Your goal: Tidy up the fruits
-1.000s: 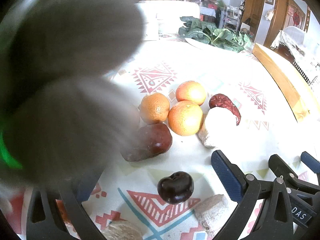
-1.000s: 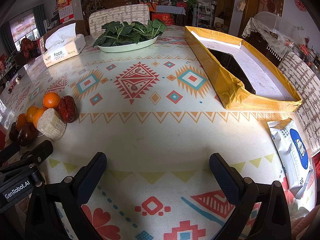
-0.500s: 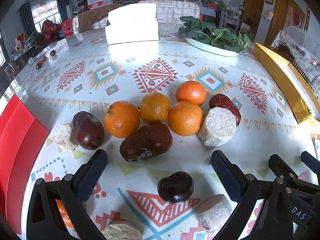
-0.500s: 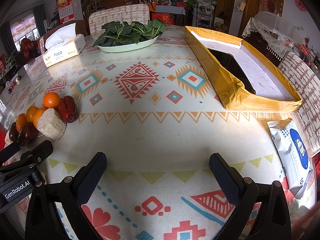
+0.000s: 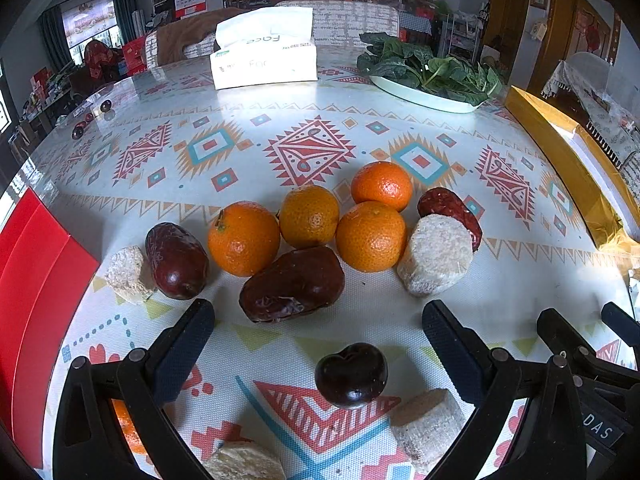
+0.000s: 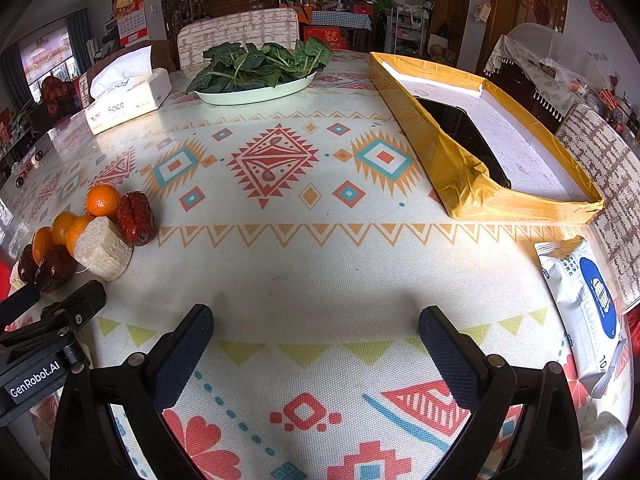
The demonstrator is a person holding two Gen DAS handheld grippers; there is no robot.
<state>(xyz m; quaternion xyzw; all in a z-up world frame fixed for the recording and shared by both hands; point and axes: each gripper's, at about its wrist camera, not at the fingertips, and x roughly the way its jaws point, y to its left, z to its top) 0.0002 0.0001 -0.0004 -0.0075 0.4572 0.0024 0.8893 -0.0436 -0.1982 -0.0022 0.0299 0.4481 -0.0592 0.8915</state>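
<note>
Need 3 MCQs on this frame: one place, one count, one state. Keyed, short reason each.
1. Where does the dark cherry lie?
A. between the left gripper's fingers
B. on the plate of greens
C. inside the yellow tray

2. How many oranges stand in the cluster ahead of the left gripper?
A. two
B. four
C. six

3. What state is the right gripper in?
A. shut on a date
B. shut on a wipes pack
C. open, holding nothing

Key:
1 A: the cherry rests on the tablecloth in the gap between the two fingers, untouched.
2 B: four oranges show in a loose bunch behind the large date.
3 C: its fingers stand wide apart with only bare cloth between them.
</note>
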